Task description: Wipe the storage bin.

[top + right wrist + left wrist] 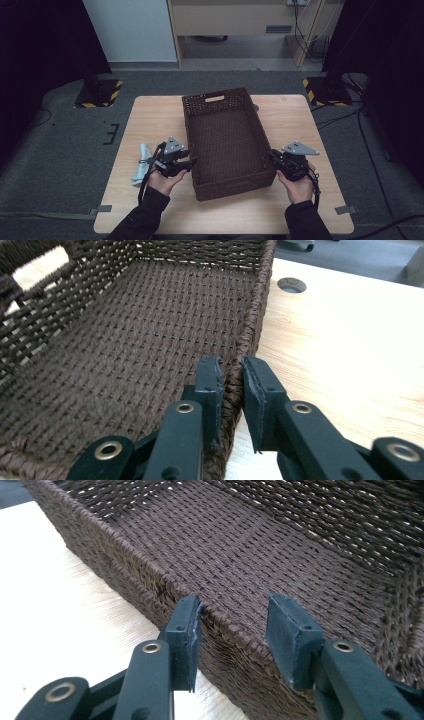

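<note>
We see a dark brown woven basket (226, 145) in the middle of the light wooden table (150, 120), long, rectangular and empty, with a handle slot in its far end wall. Our left claw (233, 630) is spread wide over the left wall rim, one jaw outside and one inside. Our right claw (231, 385) is pinching the right wall near the front corner. A pale folded cloth (141, 163) lies just beside the left hand (165, 182).

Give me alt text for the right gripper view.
The right gripper straddles the side wall of a dark brown woven basket, one jaw inside and one outside, closed on the rim. A light wooden table with a round hole lies beyond.
</note>
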Motion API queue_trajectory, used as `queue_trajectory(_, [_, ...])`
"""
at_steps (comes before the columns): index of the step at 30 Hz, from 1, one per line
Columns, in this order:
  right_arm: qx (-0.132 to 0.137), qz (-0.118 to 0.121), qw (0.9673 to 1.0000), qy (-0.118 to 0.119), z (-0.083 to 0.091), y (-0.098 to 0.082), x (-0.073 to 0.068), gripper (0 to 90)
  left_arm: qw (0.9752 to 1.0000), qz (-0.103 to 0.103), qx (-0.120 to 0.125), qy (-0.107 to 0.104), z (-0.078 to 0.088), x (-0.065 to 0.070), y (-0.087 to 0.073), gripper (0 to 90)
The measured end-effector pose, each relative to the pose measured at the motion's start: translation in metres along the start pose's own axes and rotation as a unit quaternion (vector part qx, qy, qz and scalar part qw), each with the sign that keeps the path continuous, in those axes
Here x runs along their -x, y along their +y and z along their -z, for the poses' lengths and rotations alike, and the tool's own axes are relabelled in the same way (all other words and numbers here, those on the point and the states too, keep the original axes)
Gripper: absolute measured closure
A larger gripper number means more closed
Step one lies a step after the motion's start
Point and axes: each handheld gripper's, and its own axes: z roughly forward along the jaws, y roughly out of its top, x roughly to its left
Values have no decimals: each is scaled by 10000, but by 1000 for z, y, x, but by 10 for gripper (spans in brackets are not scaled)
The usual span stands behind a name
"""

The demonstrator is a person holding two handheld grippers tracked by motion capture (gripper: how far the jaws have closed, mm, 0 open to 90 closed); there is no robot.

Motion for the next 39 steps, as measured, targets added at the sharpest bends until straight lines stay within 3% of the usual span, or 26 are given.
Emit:
queue_trajectory(6, [-4,3,9999,-123,-5,3,7,791,9999,-152,-10,-36,-2,0,6,595])
queue_trajectory(8, [38,-21,9998,-205,-6,4,8,755,9998,-211,-20,10,-3,2,6,592])
queue_trajectory(12, [134,-42,9997,-221,4,5,4,758,9999,-166,20,20,-2,5,4,600])
queue_trajectory(16, [-4,-59,9995,-298,4,3,4,797,9998,-176,37,29,-2,7,3,598])
queue_trajectory(19, [-24,-113,9995,-291,1,4,8,807,9997,-235,34,-55,-2,10,4,592])
queue_trajectory(23, [16,-61,9989,-458,-4,6,14,809,9991,-373,74,-176,-3,15,5,575])
queue_trajectory(27, [80,-128,9986,-515,-5,5,16,773,9987,-464,81,-201,-2,18,7,542])
queue_trajectory(33, [46,-172,9985,-508,-5,6,19,802,9988,-400,173,-202,1,13,7,512])
queue_trajectory(39, [7,-186,9968,-783,-14,9,30,782,9991,-267,303,-99,11,1,7,487])
